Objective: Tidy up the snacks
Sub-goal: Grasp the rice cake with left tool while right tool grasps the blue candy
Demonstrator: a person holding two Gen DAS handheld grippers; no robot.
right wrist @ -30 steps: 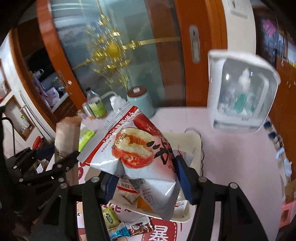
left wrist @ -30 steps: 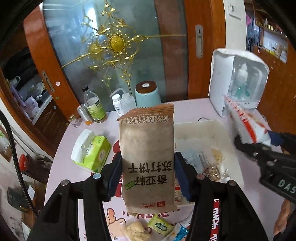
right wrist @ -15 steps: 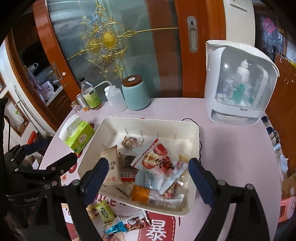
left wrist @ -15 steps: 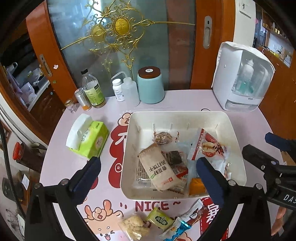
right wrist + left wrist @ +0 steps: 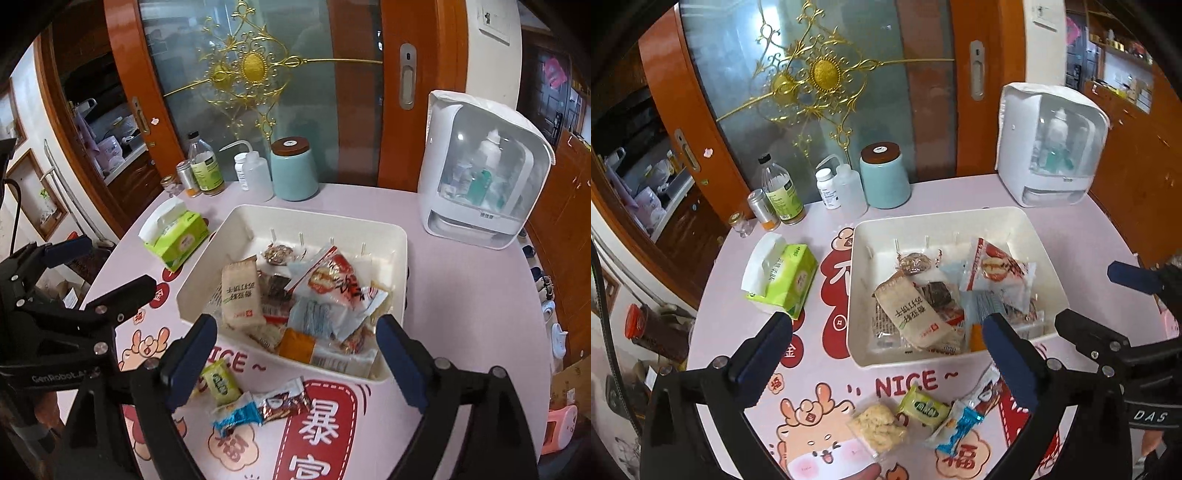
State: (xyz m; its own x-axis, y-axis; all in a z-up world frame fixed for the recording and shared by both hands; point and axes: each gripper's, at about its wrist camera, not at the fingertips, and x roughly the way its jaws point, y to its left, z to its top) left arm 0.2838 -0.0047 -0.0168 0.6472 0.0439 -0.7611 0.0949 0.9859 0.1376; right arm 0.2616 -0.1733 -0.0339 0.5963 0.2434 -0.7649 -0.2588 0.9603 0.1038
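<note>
Both the left claw (image 5: 886, 354) and right claw (image 5: 297, 354) gape empty above the white bin (image 5: 1041, 240) (brown cracker packet (image 5: 916, 314) inside) on the table (image 5: 1089, 236).

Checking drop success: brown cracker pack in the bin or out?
In. The brown pack lies flat inside the white bin on other snacks; both grippers open, empty.

snacks (image 5: 916, 314) in tray (image 5: 945, 221) (others (image 5: 923, 410) before it)

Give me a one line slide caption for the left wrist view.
Open left gripper above white plastic bin of snack packets, four loose packets left on the pink table.
</note>
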